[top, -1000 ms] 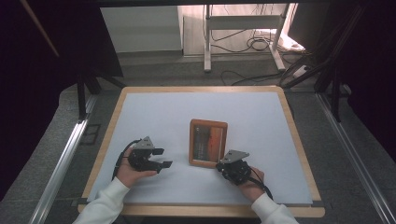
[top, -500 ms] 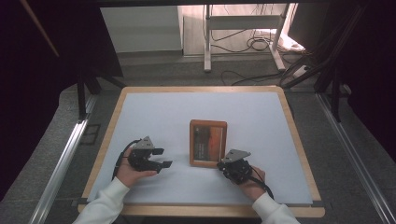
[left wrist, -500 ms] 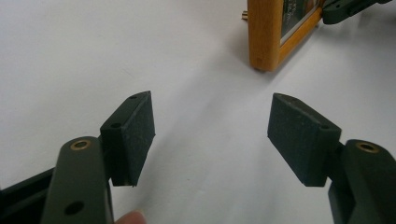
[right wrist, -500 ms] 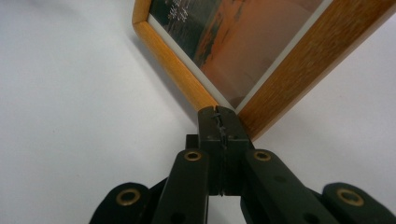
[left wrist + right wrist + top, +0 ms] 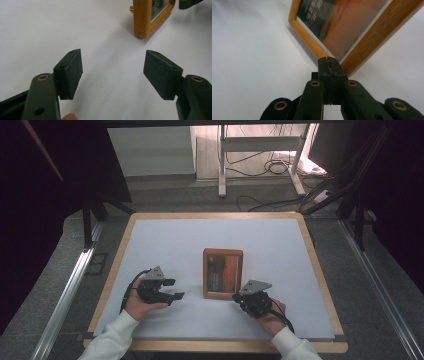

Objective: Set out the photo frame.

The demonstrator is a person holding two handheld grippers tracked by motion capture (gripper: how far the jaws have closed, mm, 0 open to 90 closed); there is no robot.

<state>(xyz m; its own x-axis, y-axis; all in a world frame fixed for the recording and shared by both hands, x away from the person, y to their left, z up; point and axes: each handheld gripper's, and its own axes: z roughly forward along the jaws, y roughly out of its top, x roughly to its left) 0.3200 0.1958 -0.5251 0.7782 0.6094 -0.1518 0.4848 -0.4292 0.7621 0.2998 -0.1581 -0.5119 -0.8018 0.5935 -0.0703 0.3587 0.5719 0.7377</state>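
Observation:
A wooden picture frame [image 5: 223, 272] with an orange and dark picture lies flat on the white tabletop [image 5: 200, 240], near its middle. My left gripper [image 5: 172, 289] rests to the frame's left, apart from it. In the left gripper view it [image 5: 112, 67] stands open with only bare table between its pads, and the frame's corner [image 5: 142, 17] lies farther ahead. My right gripper [image 5: 240, 297] sits at the frame's near right corner. In the right gripper view its jaws [image 5: 329, 61] are shut together with nothing between them, tips right at the frame's wooden corner [image 5: 384, 35]; whether they touch it I cannot tell.
The white surface has a wooden rim [image 5: 320, 270]. Beyond the far edge are a floor with cables [image 5: 260, 167] and metal stand legs [image 5: 221, 160]. Metal rails [image 5: 65, 290] run along both sides of the table.

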